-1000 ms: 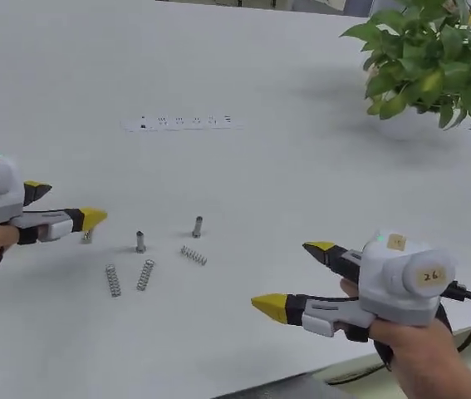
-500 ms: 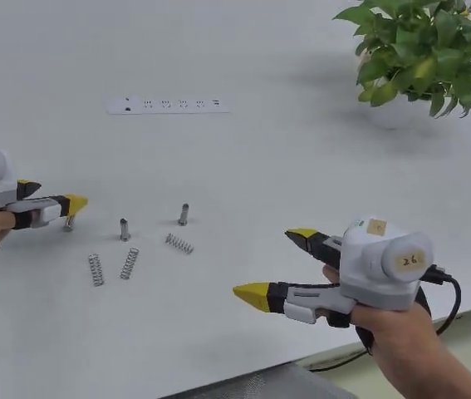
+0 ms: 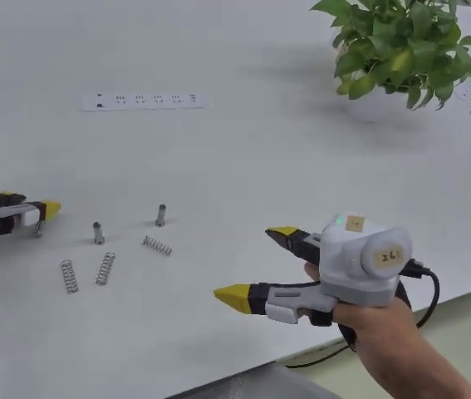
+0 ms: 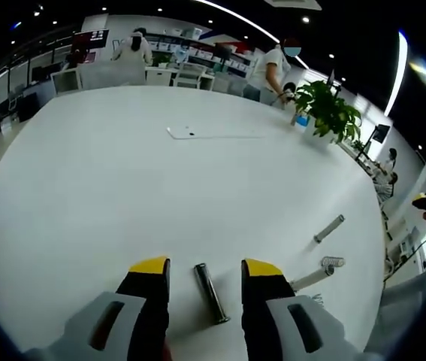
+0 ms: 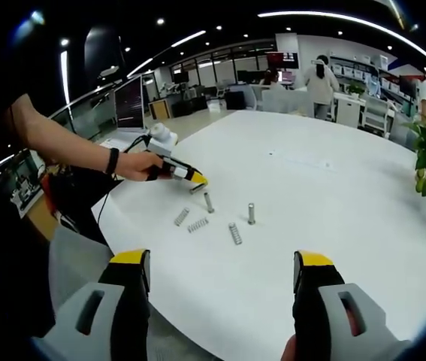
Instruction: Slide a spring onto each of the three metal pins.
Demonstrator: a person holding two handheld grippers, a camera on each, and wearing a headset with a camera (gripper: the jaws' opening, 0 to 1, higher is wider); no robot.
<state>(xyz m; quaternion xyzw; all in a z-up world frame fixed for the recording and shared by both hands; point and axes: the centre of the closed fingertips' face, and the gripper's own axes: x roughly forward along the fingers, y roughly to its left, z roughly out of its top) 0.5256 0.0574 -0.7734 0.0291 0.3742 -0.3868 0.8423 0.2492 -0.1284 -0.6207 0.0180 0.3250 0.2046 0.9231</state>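
Three short metal pins stand on the white table (image 3: pixel 243 158): one (image 3: pixel 39 227) at the left, one (image 3: pixel 98 233) in the middle, one (image 3: pixel 161 215) at the right. Three springs (image 3: pixel 68 276) (image 3: pixel 105 268) (image 3: pixel 158 245) lie loose in front of them. My left gripper (image 3: pixel 27 204) is open at the leftmost pin. In the left gripper view that pin (image 4: pixel 210 292) sits between the open jaws of the left gripper (image 4: pixel 205 265), untouched. My right gripper (image 3: pixel 256 264) hovers open and empty to the right of the springs. The right gripper view looks past the right gripper (image 5: pixel 222 259) at the pins (image 5: pixel 208 201) and springs (image 5: pixel 197 224).
A white power strip (image 3: pixel 144 100) lies farther back on the table. A potted plant (image 3: pixel 401 50) stands at the back right. The table's front edge (image 3: pixel 243 374) runs just below my right hand, with a black cable (image 3: pixel 428 287) trailing off it.
The head camera has panned right, so everything has shifted left in the picture. Both grippers keep their places relative to the pins and springs.
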